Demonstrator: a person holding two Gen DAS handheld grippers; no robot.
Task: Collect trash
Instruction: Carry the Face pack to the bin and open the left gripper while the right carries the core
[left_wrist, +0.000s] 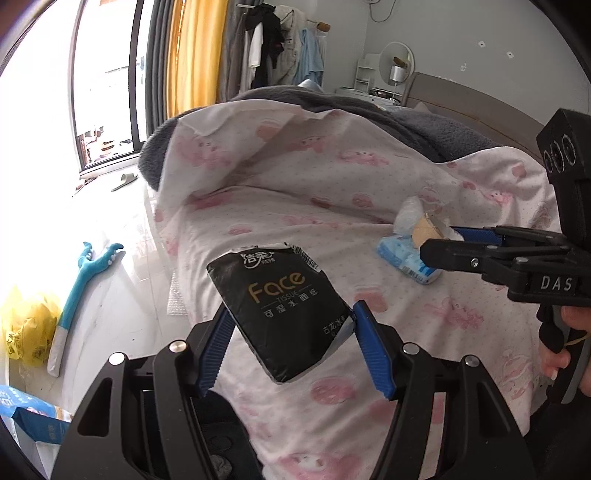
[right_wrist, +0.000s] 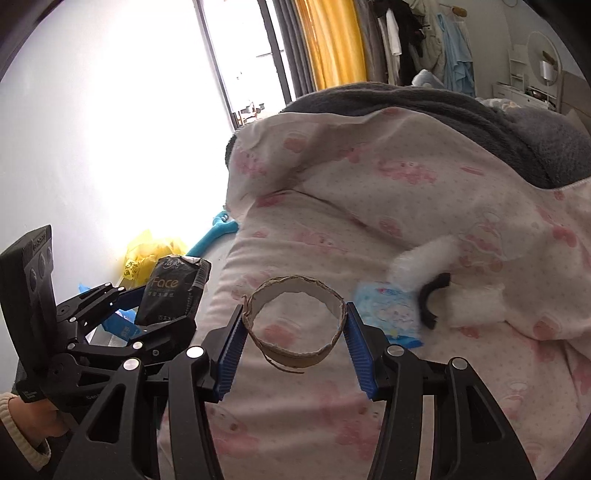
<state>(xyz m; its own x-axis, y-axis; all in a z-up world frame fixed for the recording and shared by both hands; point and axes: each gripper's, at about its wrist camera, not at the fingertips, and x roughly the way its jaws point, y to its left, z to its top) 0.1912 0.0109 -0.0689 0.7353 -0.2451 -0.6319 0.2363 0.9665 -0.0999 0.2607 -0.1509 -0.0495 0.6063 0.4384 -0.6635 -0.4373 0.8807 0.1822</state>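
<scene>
L tongs (left_wrist: 290, 321) were clamped on a black tissue pack (left_wrist: 280, 310), held above the bed (left_wrist: 332, 221). R tongs (right_wrist: 293, 326) gripped a cardboard ring (right_wrist: 295, 325) likewise; blue wrapper (right_wrist: 388, 314) lay on the bed nearby.

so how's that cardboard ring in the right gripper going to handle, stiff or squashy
Probably squashy: the short brown cardboard tube ring is thin-walled and hollow, with a frayed edge, so the right gripper could easily flatten it. It looks very light. Set down on its curved side it would likely roll.
</scene>
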